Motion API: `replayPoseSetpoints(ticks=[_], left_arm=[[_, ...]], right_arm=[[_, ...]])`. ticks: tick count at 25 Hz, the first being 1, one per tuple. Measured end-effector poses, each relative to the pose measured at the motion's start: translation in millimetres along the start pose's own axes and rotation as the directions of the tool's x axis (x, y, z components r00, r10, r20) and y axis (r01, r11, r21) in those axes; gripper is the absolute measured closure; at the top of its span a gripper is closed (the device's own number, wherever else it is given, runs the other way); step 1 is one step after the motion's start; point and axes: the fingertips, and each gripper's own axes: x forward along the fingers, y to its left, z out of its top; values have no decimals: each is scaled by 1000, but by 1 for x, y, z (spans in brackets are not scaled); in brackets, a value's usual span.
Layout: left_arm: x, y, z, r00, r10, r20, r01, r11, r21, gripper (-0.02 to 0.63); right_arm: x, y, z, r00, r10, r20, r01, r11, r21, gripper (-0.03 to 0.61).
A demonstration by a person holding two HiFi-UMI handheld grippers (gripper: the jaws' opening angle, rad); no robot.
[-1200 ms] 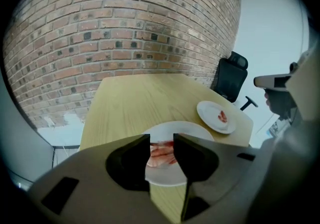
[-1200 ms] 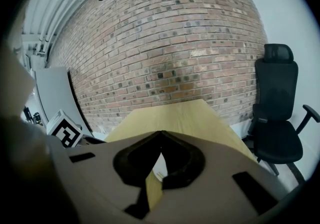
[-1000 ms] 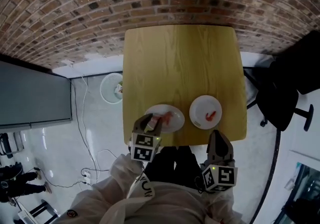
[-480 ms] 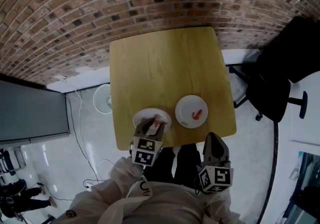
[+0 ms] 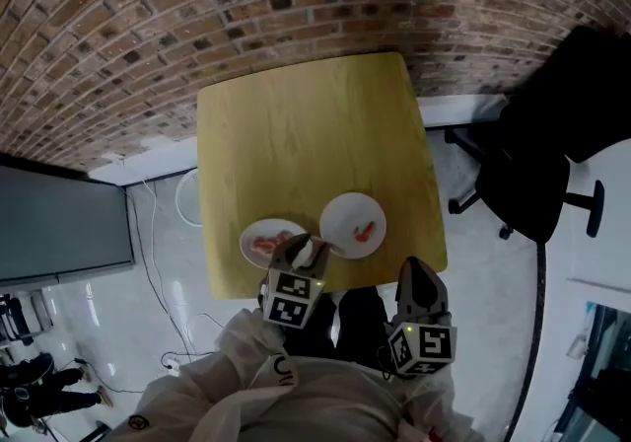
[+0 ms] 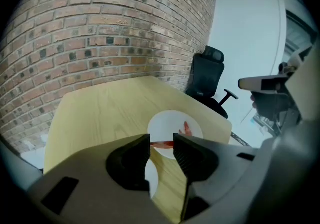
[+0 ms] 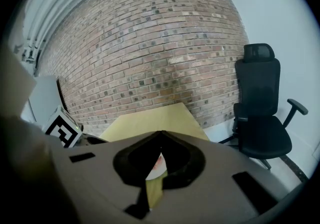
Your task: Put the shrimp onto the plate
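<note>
Head view — left tool [image 5: 306, 251], tight on shrimp [image 6: 162, 144], now off the left plate [image 5: 247, 237]; right tool [image 5: 415, 265] closed, empty.

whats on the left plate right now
At least one shrimp lies on the left plate. The left gripper, shut on a second shrimp, covers the plate's near right part, so anything lying there is hidden.
</note>
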Motion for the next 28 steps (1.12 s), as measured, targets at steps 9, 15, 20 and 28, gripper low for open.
replayPoseSetpoints(ticks=[9, 15, 20, 28], left_arm=[[44, -10, 12, 998, 15, -59, -15, 1000, 8, 468], [65, -21, 22, 995, 25, -95, -25, 1000, -4, 468], [79, -22, 29, 994, 42, -104, -43, 999, -16, 468], [93, -17, 33, 985, 66, -161, -74, 996, -49, 468]], right_arm=[[17, -46, 3, 1000, 10, -28, -10, 1000, 16, 555], [30, -80, 9, 999, 2, -47, -1, 1000, 20, 555], [43, -98, 14, 999, 5, -48, -3, 1000, 26, 555], [58, -115, 16, 998, 23, -61, -21, 999, 31, 555]])
